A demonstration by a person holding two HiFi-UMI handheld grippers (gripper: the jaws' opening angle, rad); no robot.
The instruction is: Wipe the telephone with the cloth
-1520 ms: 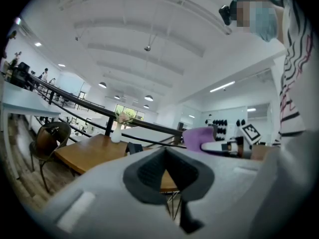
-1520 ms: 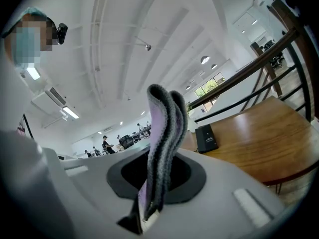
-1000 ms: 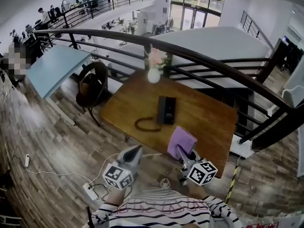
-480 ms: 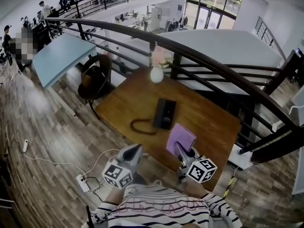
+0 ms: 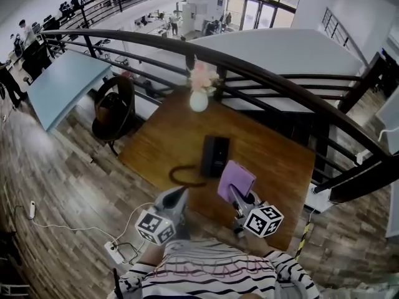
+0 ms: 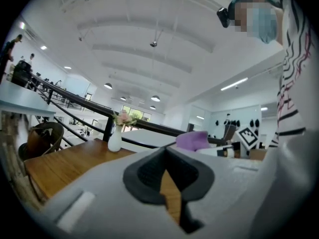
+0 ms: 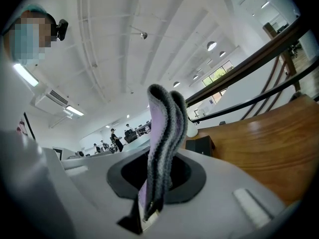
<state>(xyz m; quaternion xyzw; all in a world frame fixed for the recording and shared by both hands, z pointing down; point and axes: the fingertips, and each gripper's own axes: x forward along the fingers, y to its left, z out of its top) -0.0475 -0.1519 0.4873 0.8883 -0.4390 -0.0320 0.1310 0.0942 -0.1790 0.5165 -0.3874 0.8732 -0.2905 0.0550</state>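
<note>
The black telephone lies in the middle of the wooden table, its coiled cord looping off to the left. My right gripper is shut on a folded purple cloth that stands up just right of the phone's near end. In the right gripper view the cloth rises between the jaws, with the telephone behind it. My left gripper hovers at the table's near edge, left of the cloth. Its jaws are shut on nothing.
A white vase with pink flowers stands at the table's far edge, against a dark curved railing. A round chair sits left of the table. A power strip and cables lie on the wood floor near my left side.
The head view has shifted a little, so the table sits slightly nearer and more central. Both grippers keep about the same places, and the cloth stays in the right one.
</note>
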